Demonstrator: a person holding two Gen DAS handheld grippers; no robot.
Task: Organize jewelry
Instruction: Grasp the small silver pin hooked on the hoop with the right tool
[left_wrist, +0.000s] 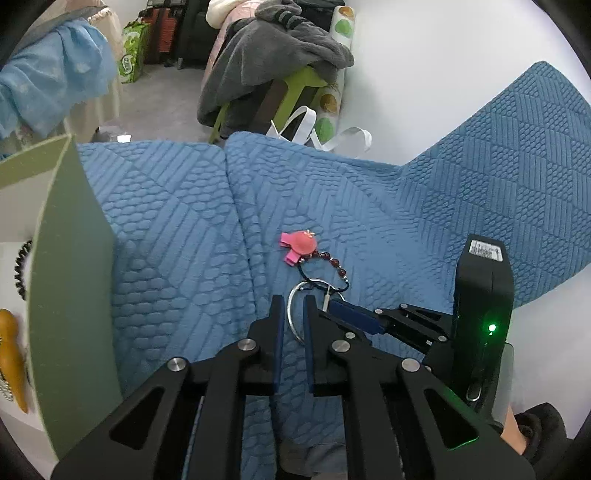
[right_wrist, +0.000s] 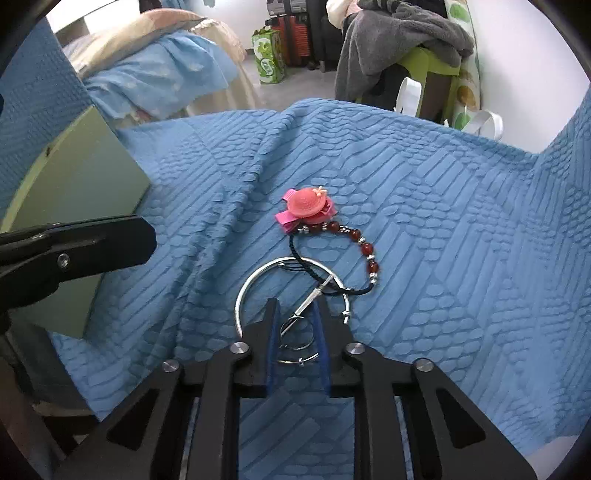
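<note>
A pile of jewelry lies on the blue quilted cover (right_wrist: 443, 221): a pink hat hair clip (right_wrist: 306, 207), a red bead bracelet on black cord (right_wrist: 364, 248) and a large silver bangle (right_wrist: 258, 277) with small silver rings (right_wrist: 295, 338) and a pin. My right gripper (right_wrist: 297, 314) is open with its fingers straddling the small rings and pin. My left gripper (left_wrist: 293, 308) is open, its fingers on either side of the bangle's rim (left_wrist: 291, 314). The hair clip (left_wrist: 298, 246) and bracelet (left_wrist: 334, 264) lie just beyond it. The right gripper (left_wrist: 354, 317) reaches in from the right.
An open green box (left_wrist: 70, 280) stands at the left, holding a dark coiled item (left_wrist: 20, 269) and an orange piece (left_wrist: 11, 354). It also shows in the right wrist view (right_wrist: 92, 192). A green stool with grey clothes (left_wrist: 273, 66) stands beyond the cover's far edge.
</note>
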